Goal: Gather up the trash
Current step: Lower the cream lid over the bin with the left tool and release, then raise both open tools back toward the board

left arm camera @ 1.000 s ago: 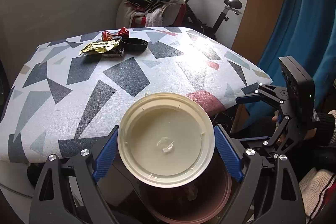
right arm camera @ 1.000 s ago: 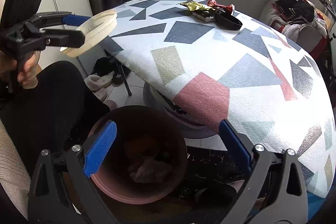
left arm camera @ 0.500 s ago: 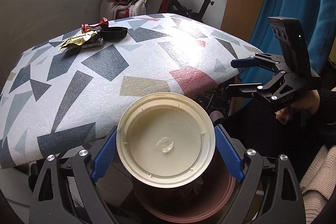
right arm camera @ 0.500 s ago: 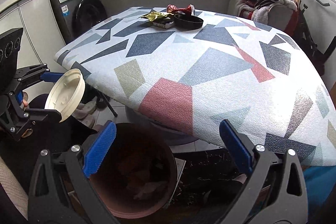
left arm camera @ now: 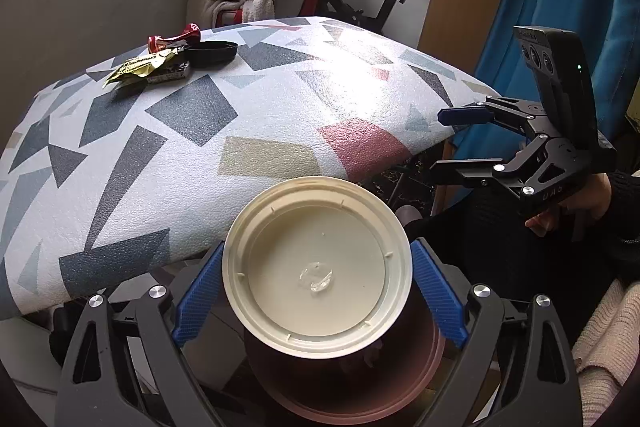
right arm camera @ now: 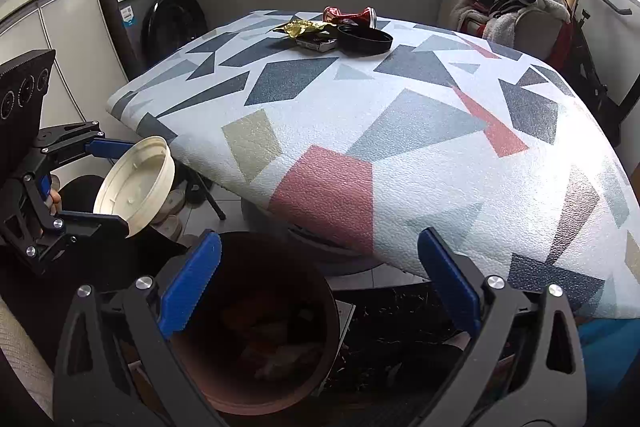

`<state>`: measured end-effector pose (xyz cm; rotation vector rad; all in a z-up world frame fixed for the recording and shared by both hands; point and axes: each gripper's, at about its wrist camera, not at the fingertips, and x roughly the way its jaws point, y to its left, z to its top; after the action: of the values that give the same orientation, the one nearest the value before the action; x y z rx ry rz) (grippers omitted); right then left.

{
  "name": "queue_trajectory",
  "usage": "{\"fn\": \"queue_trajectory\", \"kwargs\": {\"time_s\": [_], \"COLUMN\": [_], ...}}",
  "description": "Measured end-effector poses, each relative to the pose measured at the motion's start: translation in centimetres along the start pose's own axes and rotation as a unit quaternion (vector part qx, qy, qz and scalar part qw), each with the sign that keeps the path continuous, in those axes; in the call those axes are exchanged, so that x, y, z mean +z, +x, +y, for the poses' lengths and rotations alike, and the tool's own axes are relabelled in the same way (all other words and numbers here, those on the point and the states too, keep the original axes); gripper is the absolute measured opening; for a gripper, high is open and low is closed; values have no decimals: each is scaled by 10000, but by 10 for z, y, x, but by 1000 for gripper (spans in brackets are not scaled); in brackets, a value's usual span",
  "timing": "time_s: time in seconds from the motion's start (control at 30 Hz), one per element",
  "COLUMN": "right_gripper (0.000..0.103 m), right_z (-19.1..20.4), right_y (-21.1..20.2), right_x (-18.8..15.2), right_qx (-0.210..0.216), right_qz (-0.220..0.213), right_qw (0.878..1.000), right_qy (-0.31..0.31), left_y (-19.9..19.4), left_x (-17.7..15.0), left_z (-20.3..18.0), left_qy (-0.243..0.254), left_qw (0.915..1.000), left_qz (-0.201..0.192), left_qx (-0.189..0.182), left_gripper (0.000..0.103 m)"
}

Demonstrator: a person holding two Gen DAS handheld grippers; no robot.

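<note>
Left gripper [left arm camera: 316,283] over the bin with a cream lid, jaws opening.

Cream plastic lid [left arm camera: 317,267] sits between the blue pads, underside up, rim against both; left pad touches, right looks just at the rim, so contact is marginal. Directly below: brown trash bin [right arm camera: 256,319], already holding scraps, on the floor at the table [right arm camera: 400,155] edge. Right gripper [right arm camera: 320,283] empty, jaws wide, hovering near the bin. On the table's far end: gold wrapper [right arm camera: 302,27], crushed red can [right arm camera: 350,15], black lid [right arm camera: 364,41], small pack under the wrapper.
</note>
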<state>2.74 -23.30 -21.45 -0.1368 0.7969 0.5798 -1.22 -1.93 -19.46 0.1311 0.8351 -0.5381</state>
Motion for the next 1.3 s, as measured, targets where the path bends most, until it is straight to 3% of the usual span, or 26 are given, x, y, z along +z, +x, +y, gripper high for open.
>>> {"fn": "queue_trajectory", "kwargs": {"time_s": [0.17,0.5,1.1,1.3], "right_gripper": [97,97,97,97], "right_z": [0,0,0,1], "right_y": [0,0,0,3], "right_x": [0,0,0,-2], "right_qx": [0,-1,0,-6], "right_qz": [10,28,29,91], "right_qw": [10000,10000,10000,10000], "right_qy": [4,4,1,-13], "left_y": [1,-1,-1,-5], "left_x": [0,1,1,2], "left_z": [-2,17,22,22], "left_qy": [10,-453,-546,-593], "left_qw": [10000,9987,9981,9969], "left_qz": [0,-107,-98,-210], "left_qx": [19,214,274,465], "left_gripper": [97,97,97,97]}}
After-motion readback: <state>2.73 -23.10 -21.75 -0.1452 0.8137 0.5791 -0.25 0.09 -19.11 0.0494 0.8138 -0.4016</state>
